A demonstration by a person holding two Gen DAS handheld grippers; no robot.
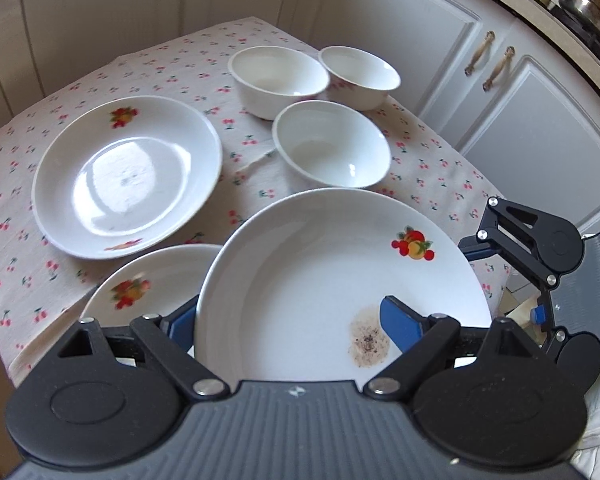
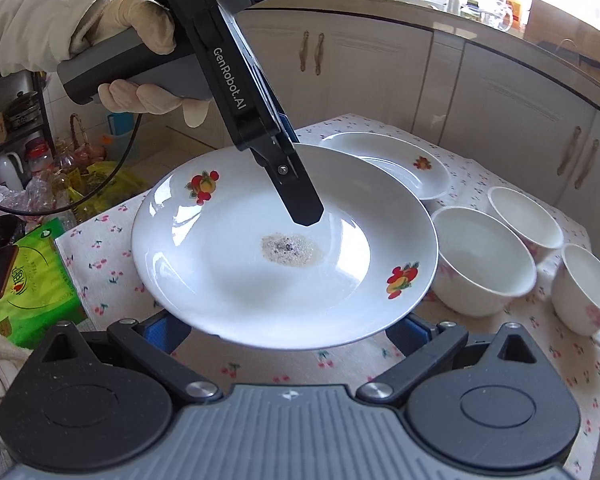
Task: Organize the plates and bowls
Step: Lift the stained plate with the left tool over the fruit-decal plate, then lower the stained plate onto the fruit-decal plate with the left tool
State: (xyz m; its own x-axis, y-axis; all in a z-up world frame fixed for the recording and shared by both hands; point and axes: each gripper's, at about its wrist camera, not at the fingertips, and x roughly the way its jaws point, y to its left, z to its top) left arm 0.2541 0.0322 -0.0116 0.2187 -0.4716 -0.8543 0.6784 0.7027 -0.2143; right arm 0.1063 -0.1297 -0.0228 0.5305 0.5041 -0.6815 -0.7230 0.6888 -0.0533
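Observation:
My left gripper (image 1: 288, 320) is shut on the rim of a white plate (image 1: 324, 272) with fruit prints and a brown stain, holding it lifted above the table. The same plate shows in the right wrist view (image 2: 240, 256), with the left gripper (image 2: 300, 208) clamped on its far rim. My right gripper (image 2: 288, 330) is open, its blue pads on either side below the plate's near edge; it also shows in the left wrist view (image 1: 480, 246). A second plate (image 1: 128, 176) lies on the cloth, a third (image 1: 140, 284) under the held one. Three white bowls (image 1: 332, 144) stand behind.
The small table (image 1: 20, 240) has a cherry-print cloth. White cabinets (image 1: 500, 100) stand close behind and to the right. A steel pot (image 1: 588, 0) sits on the counter. A green box (image 2: 32, 280) and clutter lie to the table's left.

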